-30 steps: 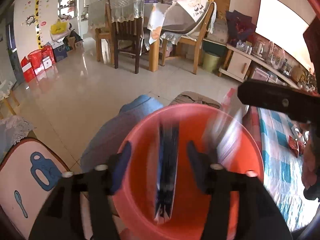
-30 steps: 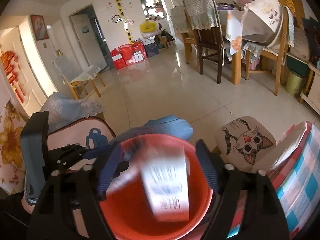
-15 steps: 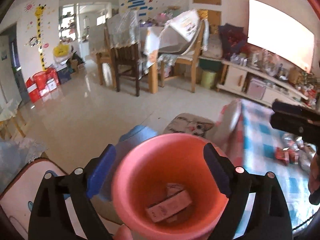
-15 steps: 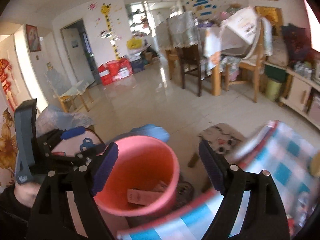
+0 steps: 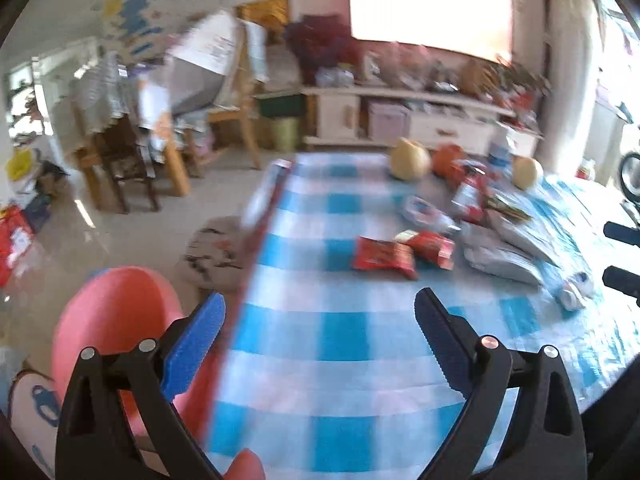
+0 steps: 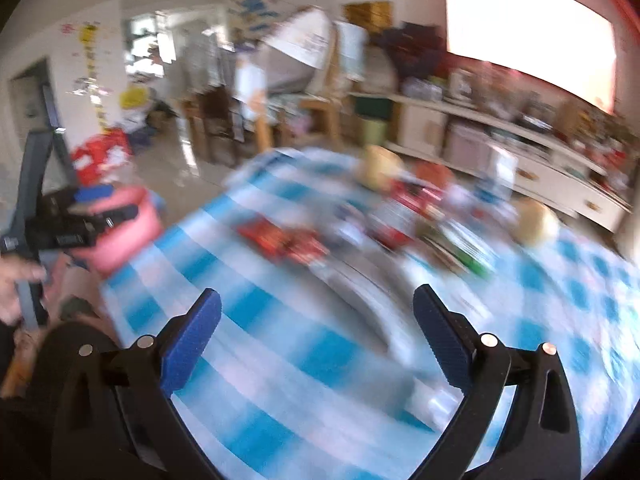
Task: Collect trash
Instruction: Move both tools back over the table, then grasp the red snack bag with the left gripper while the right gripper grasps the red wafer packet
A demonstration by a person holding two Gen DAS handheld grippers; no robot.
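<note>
Blue-and-white checked tablecloth [image 5: 340, 340]: red crinkled snack wrappers [image 5: 384, 258] near middle. Round pink plastic bucket [image 5: 116, 320] beside table's left edge. Left gripper [image 5: 320, 332], right gripper [image 6: 316, 328]: jaws wide apart, empty.

Matt black plastic is seen in the frame of the left gripper [image 5: 320, 320], whose fingers [image 5: 194, 344] are faced with ribbed blue pads and fastened with bright metal pins. The same make is shown by the right gripper [image 6: 318, 320]. Ahead of both, the tabletop [image 5: 344, 340] is covered by a soft, matt blue-and-white checked cloth. Further ahead, glossy crinkled foil is suggested by the red wrappers [image 5: 384, 258]. To the lower left of the left gripper, the pink bucket [image 5: 108, 320] is formed of smooth plastic. Beyond it, the tiled floor [image 5: 132, 236] is polished and reflective.
</note>
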